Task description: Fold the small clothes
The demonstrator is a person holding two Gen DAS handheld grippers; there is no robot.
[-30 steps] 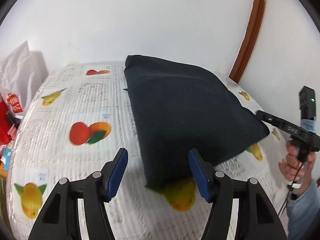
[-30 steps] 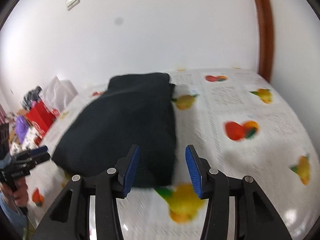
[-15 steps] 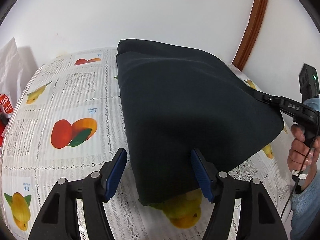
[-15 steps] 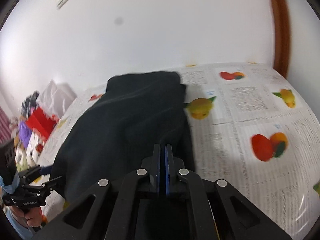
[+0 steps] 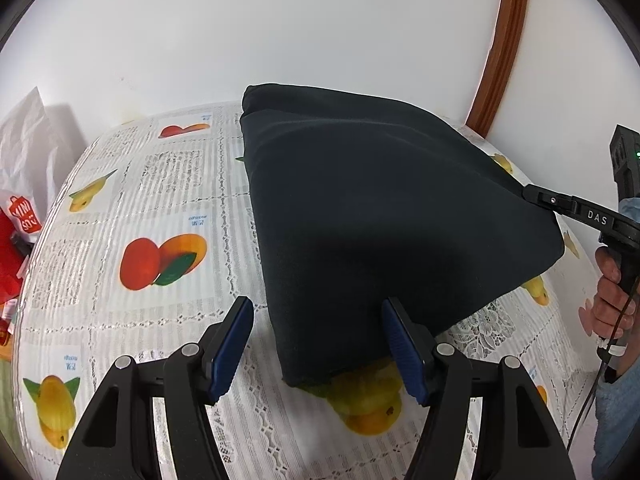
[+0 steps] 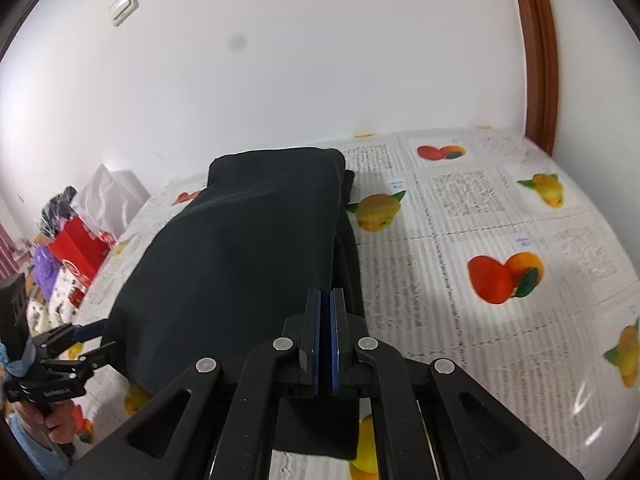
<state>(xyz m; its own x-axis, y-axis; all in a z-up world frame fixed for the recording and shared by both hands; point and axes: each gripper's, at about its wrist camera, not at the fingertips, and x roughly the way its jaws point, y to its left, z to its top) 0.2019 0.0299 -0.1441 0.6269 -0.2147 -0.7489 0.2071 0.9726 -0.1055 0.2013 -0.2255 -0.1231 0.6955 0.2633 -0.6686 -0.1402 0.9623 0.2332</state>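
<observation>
Above the fruit-print tablecloth (image 5: 168,184) — right gripper (image 6: 325,300) clamped on dark garment (image 5: 360,200), left gripper (image 5: 316,340) (down-tilted) agape.

Fruit-print tablecloth (image 5: 160,320) covers table; dark garment (image 5: 360,220) on it.

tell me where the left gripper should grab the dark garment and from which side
Best bet is the near corner of the dark garment, which lies flat on the fruit-print tablecloth between the fingers of the open left gripper. Come in low from the near side and slide one finger under the edge. The right gripper is already shut on the opposite near corner, so this probably gives a matching hold.
</observation>
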